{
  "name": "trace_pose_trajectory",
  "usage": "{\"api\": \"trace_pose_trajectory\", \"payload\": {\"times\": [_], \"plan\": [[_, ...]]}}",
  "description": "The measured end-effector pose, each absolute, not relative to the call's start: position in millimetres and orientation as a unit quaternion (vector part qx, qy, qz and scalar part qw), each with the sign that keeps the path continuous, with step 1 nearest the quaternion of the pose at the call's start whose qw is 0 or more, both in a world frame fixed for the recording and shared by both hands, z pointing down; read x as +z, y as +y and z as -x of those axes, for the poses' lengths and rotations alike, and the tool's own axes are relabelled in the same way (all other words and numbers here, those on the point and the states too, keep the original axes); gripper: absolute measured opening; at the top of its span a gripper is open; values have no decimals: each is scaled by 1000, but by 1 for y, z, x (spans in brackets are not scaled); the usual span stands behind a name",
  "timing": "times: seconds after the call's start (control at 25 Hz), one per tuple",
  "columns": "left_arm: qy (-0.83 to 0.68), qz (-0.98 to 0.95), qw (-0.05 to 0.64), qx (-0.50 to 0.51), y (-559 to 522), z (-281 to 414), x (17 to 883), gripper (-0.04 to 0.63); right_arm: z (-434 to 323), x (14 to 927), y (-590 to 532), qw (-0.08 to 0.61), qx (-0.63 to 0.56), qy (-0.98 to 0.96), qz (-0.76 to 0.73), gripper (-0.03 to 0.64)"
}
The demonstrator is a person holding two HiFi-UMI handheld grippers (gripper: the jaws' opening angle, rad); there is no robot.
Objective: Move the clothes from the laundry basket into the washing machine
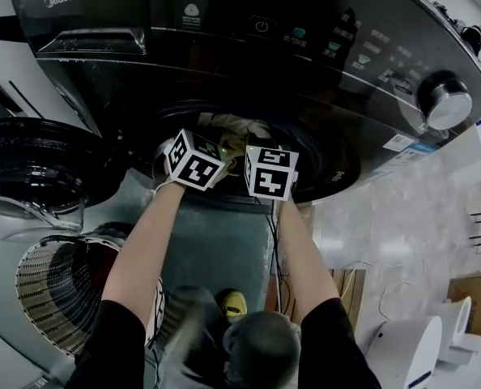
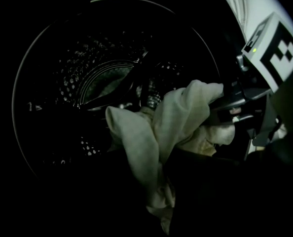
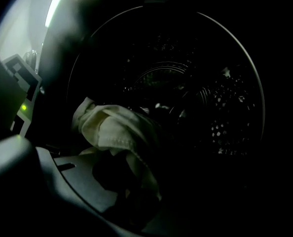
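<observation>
Jaws: left gripper (image 1: 212, 146) and right gripper (image 1: 261, 148) both hold pale cloth (image 2: 176, 117) | drum (image 2: 87, 73): cloth at its mouth

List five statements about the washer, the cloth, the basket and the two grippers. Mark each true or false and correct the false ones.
1. The washing machine has its round door swung open. True.
2. The cloth at the drum is dark red. False: it is pale, off-white.
3. The left gripper and the right gripper are both at the drum opening. True.
4. The laundry basket stands on top of the machine. False: it sits low, under the open door, beside the person's left arm.
5. The knob is at the panel's left end. False: in the head view it is at the right end.
</observation>
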State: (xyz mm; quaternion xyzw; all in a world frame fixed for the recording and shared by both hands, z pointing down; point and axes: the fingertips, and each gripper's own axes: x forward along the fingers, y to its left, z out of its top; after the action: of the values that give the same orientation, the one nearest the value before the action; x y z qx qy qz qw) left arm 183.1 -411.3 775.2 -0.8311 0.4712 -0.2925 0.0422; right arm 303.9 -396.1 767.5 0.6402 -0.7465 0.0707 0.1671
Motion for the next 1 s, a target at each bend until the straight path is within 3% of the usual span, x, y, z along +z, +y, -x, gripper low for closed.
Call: {"api": "trace_pose_trajectory", "payload": {"times": [0.44,1.0], "plan": [[475,830,-2,-291,-415,-176,785,249,-304,775,-399,180,94,-740,-641,212],[478,831,7,-285,-408,-173,778,258,-300,767,-391,162,73,-748,-639,258]]}}
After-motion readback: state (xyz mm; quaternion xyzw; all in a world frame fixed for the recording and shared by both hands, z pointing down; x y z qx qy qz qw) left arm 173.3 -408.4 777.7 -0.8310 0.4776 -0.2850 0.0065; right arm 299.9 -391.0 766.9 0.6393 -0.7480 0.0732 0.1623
